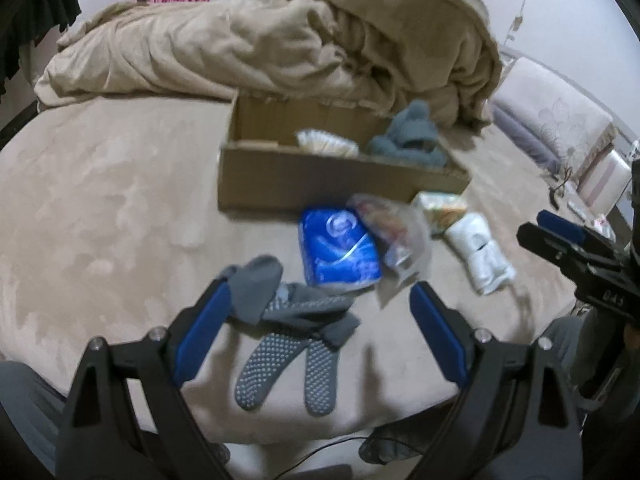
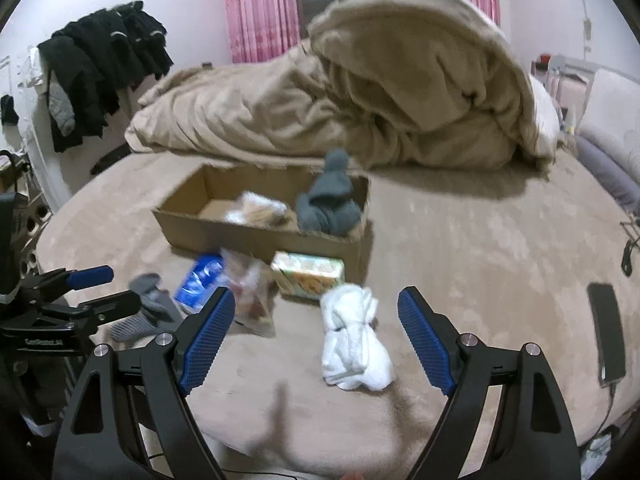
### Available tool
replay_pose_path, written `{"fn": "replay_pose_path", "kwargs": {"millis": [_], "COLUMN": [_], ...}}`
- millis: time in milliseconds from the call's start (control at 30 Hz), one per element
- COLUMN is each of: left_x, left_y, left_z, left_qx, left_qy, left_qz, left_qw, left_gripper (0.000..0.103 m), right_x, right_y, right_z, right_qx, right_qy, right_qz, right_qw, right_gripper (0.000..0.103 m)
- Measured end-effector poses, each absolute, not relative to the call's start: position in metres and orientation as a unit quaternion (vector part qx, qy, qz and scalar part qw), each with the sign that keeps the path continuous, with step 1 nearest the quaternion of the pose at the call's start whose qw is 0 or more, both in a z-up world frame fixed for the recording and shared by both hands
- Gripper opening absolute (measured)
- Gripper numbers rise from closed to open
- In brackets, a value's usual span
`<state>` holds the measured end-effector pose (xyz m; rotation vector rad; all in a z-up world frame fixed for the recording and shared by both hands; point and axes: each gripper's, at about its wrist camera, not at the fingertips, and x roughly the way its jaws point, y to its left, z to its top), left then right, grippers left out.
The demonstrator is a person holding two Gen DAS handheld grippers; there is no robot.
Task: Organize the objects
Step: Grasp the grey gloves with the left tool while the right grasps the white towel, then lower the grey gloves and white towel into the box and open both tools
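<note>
A cardboard box (image 1: 280, 184) sits on the bed and holds a grey rolled garment (image 1: 408, 136) and a pale packet (image 1: 326, 142). In front of it lie a blue packet (image 1: 338, 250), a clear plastic bag (image 1: 400, 240), a green-white pack (image 1: 440, 208), white socks (image 1: 480, 256) and grey grip socks (image 1: 288, 328). My left gripper (image 1: 320, 300) is open above the grey socks. My right gripper (image 2: 316, 304) is open just above the white socks (image 2: 354, 336). The box (image 2: 256, 240) and blue packet (image 2: 200, 280) also show in the right wrist view.
A bunched tan blanket (image 2: 380, 100) lies behind the box. A black phone (image 2: 608, 332) with a cable lies at the bed's right edge. Dark clothes (image 2: 100, 68) hang at the left wall. Pink curtains (image 2: 260, 8) are at the back.
</note>
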<state>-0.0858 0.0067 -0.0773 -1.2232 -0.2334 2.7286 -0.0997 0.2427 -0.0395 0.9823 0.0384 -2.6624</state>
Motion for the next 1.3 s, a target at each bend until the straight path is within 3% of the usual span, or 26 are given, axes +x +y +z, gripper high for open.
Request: {"fn": "replay_pose_path", "kwargs": {"millis": [400, 500, 567, 600, 667, 733, 833, 1000, 1300], "left_x": [-0.106, -0.107, -0.105, -0.105, -0.102, -0.1, -0.097, -0.088, -0.071], "left_y": [0.008, 0.015, 0.016, 0.015, 0.011, 0.004, -0.006, -0.011, -0.015], "left_z": [-0.124, -0.132, -0.133, -0.132, -0.13, -0.127, -0.123, -0.105, -0.05], "left_qx": [-0.436, -0.433, -0.427, -0.423, -0.417, -0.413, -0.411, -0.403, -0.354], "left_qy": [-0.044, -0.006, 0.0, -0.002, -0.004, -0.015, -0.028, -0.039, -0.062], "left_qz": [0.898, 0.901, 0.904, 0.905, 0.908, 0.911, 0.911, 0.914, 0.933], "left_qw": [0.049, 0.037, 0.034, 0.034, 0.024, 0.018, 0.012, 0.014, 0.03], "left_gripper": [0.092, 0.092, 0.092, 0.091, 0.076, 0.058, 0.045, 0.034, 0.033], "right_x": [-0.13, -0.135, -0.136, -0.135, -0.134, -0.132, -0.127, -0.116, -0.098], "right_y": [0.246, 0.245, 0.242, 0.243, 0.246, 0.248, 0.244, 0.238, 0.228], "right_z": [-0.095, -0.106, -0.112, -0.112, -0.109, -0.106, -0.101, -0.081, -0.027], "right_qx": [0.39, 0.402, 0.41, 0.408, 0.405, 0.4, 0.392, 0.373, 0.328], "right_qy": [0.013, 0.014, 0.022, 0.026, 0.016, 0.012, 0.014, 0.009, 0.006], "right_qz": [-0.912, -0.906, -0.903, -0.904, -0.905, -0.907, -0.909, -0.913, -0.925], "right_qw": [0.13, 0.133, 0.128, 0.124, 0.132, 0.136, 0.145, 0.165, 0.191], "right_gripper": [0.085, 0.071, 0.056, 0.053, 0.042, 0.041, 0.039, 0.039, 0.039]}}
